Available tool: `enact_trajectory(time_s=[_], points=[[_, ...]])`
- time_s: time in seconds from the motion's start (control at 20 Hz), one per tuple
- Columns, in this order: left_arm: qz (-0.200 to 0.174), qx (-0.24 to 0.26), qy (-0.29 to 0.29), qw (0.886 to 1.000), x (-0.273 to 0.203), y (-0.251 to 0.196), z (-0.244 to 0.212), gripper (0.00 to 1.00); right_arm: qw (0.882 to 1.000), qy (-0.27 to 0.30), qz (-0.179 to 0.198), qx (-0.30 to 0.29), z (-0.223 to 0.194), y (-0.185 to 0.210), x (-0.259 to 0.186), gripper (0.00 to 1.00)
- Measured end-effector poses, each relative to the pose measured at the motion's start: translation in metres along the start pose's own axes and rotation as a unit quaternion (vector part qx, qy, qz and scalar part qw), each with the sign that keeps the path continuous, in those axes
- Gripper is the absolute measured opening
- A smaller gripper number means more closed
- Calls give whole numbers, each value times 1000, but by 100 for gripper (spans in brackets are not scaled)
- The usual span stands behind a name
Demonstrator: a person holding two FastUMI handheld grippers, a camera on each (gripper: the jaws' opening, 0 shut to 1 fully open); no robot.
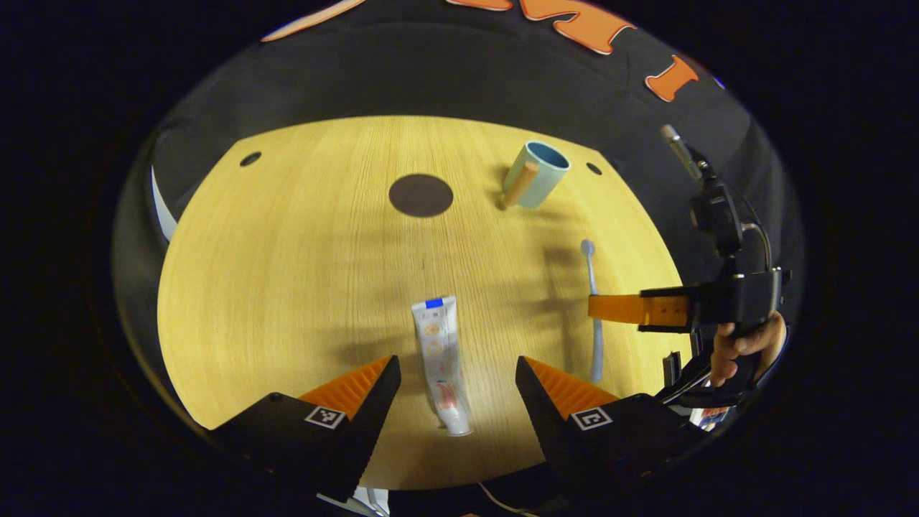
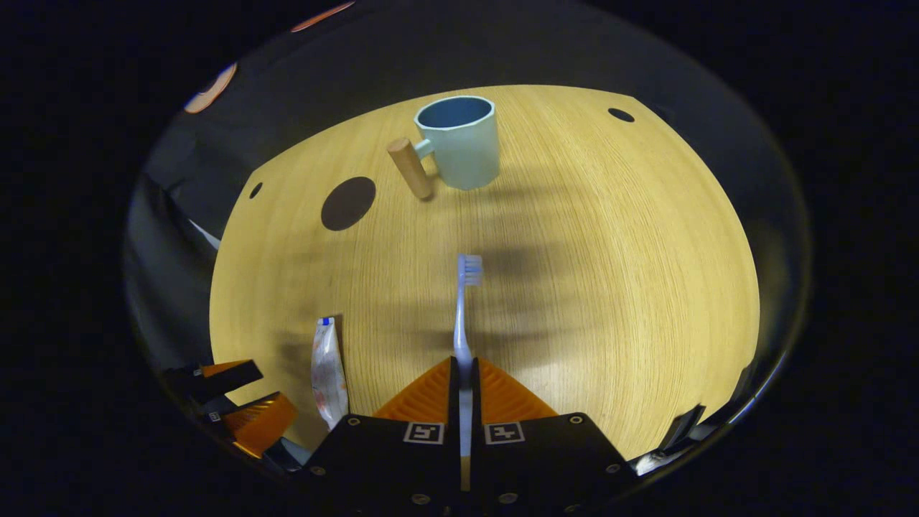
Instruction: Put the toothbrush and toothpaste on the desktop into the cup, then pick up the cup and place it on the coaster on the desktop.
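Right claw [image 2: 464,373] clamped on toothbrush [image 2: 464,316] handle, left claw [image 1: 458,380] spread wide straddling toothpaste [image 1: 441,362] flat on surface [image 1: 287,287] — cup [image 2: 459,141] upright farther back, coaster [image 2: 348,203] beside it.

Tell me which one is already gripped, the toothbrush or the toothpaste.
The toothbrush: the right gripper is shut on its handle. The toothpaste lies free on the table between the left gripper's open fingers.

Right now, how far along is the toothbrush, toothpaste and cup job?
Nothing is in the cup yet. In hand: the right gripper is shut on the toothbrush. The open left gripper straddles the toothpaste on the desk. Left: both into the cup, then cup onto the coaster.
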State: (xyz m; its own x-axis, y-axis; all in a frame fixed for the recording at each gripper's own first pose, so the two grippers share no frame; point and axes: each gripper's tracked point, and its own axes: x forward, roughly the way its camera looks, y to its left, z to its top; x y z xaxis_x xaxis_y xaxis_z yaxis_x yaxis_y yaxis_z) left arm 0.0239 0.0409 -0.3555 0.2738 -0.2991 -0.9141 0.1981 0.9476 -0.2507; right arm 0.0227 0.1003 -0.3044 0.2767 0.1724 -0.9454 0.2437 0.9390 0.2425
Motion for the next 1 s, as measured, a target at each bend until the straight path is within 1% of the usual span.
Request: enact_trajectory(time_s=[0.05, 0.1, 0.2, 0.35, 0.4, 0.55, 0.6, 0.65, 0.7, 0.75, 0.8, 0.85, 0.9, 1.0], points=[[5, -8, 14, 1000, 6, -2, -3, 98, 1000, -6, 5, -11, 5, -2, -2, 6], [12, -17, 28, 999, 13, -1, -6, 95, 1000, -12, 10, -22, 8, -3, -4, 6], [28, -33, 47, 998, 24, 1, -11, 95, 999, -23, 22, -37, 16, -6, -10, 6], [44, -52, 69, 995, 44, 3, -20, 94, 998, -30, 42, -48, 26, -8, -18, 6], [47, -54, 76, 995, 49, 3, -21, 86, 997, -34, 46, -53, 30, -9, -22, 6], [57, -58, 96, 992, 62, 4, -28, 80, 996, -48, 53, -60, 41, -12, -30, 6], [65, -59, 97, 991, 65, 5, -29, 72, 995, -51, 57, -60, 45, -12, -30, 6], [70, -60, 97, 991, 65, 4, -33, 69, 995, -54, 60, -59, 48, -11, -32, 6], [74, -62, 100, 990, 66, 3, -35, 54, 995, -56, 61, -59, 49, -13, -35, 6], [70, -65, 102, 990, 64, -2, -35, 46, 995, -58, 61, -61, 51, -15, -37, 6], [66, -61, 99, 991, 63, -7, -34, 33, 994, -60, 61, -62, 53, -16, -37, 6], [67, -58, 95, 992, 62, -9, -31, 31, 994, -62, 62, -64, 55, -17, -34, 6], [67, -57, 92, 992, 61, -9, -30, 24, 994, -68, 61, -63, 58, -16, -33, 6], [59, -55, 87, 993, 62, -9, -25, 17, 992, -87, 63, -65, 68, -15, -28, 6]])
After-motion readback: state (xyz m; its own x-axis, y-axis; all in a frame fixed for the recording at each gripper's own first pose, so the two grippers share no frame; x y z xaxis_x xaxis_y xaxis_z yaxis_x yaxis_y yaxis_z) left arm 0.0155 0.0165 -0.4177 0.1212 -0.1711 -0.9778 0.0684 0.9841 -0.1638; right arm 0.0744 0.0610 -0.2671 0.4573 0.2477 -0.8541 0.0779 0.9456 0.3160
